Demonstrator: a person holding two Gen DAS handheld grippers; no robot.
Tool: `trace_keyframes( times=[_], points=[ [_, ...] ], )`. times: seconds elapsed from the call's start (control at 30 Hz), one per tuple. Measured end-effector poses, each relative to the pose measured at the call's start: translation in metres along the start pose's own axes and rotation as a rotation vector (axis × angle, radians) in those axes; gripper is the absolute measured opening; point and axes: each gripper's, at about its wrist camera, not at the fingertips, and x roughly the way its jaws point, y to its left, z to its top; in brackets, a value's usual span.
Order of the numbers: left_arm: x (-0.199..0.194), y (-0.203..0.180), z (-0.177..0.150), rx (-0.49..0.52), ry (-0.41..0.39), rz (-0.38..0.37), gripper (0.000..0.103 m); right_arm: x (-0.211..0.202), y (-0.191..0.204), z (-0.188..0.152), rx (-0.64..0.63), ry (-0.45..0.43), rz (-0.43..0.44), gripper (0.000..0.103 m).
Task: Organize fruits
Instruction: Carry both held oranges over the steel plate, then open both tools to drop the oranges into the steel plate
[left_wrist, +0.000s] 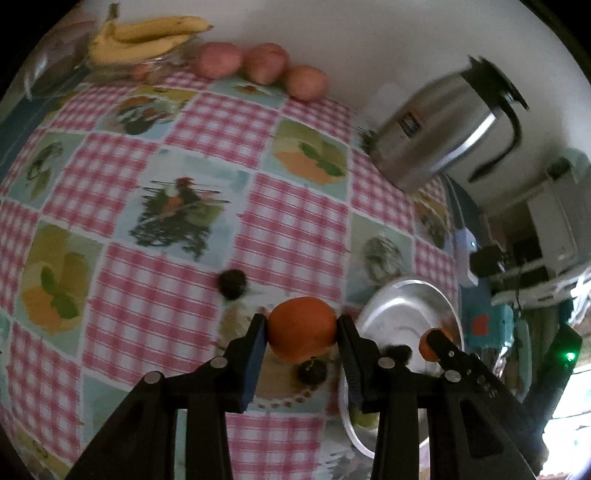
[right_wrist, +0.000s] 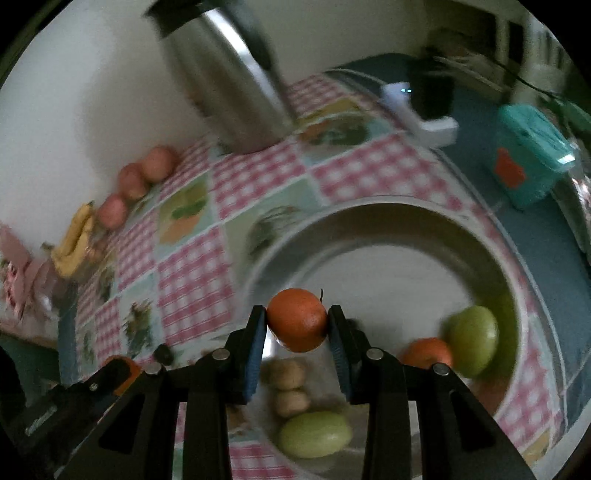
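My left gripper (left_wrist: 301, 326) is shut on an orange (left_wrist: 303, 339), held above the checked tablecloth just left of a metal bowl (left_wrist: 399, 306). My right gripper (right_wrist: 297, 319) is shut on a second orange (right_wrist: 295, 332), which hangs over the near left part of the bowl (right_wrist: 388, 210). Inside the bowl lie two green fruits (right_wrist: 474, 339) (right_wrist: 314, 434), another orange (right_wrist: 426, 352) and two small brownish fruits (right_wrist: 286, 373). Two small dark fruits (left_wrist: 232, 282) (left_wrist: 312, 371) lie on the cloth near the left gripper.
A steel thermos jug (left_wrist: 443, 125) stands by the wall behind the bowl. Three red fruits (left_wrist: 266, 61) and a bunch of bananas (left_wrist: 147, 37) line the back wall. A teal box (right_wrist: 528, 155) and a white device (right_wrist: 424, 118) sit beyond the bowl.
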Motion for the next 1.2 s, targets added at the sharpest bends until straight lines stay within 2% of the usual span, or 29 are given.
trace_keyframes(
  times=[0.23,0.5,0.73,0.97,1.1,1.2],
  points=[
    [0.016,-0.043,-0.020,0.129,0.017,-0.022,0.041,-0.004,-0.045,0.007,0.099,-0.018,-0.065,0.035],
    [0.051,-0.075,-0.045,0.253,0.078,-0.037,0.041,0.001,-0.066,0.006,0.149,-0.001,-0.087,0.036],
    [0.061,-0.080,-0.051,0.287,0.087,-0.020,0.041,0.013,-0.071,0.001,0.154,0.041,-0.097,0.036],
    [0.062,-0.078,-0.049,0.267,0.102,-0.022,0.044,0.014,-0.070,0.000,0.162,0.042,-0.104,0.036],
    [0.059,-0.079,-0.048,0.272,0.090,-0.025,0.051,0.012,-0.070,0.002,0.166,0.031,-0.122,0.036],
    [0.056,-0.080,-0.047,0.277,0.083,-0.032,0.052,0.012,-0.070,0.002,0.164,0.029,-0.128,0.037]
  ],
)
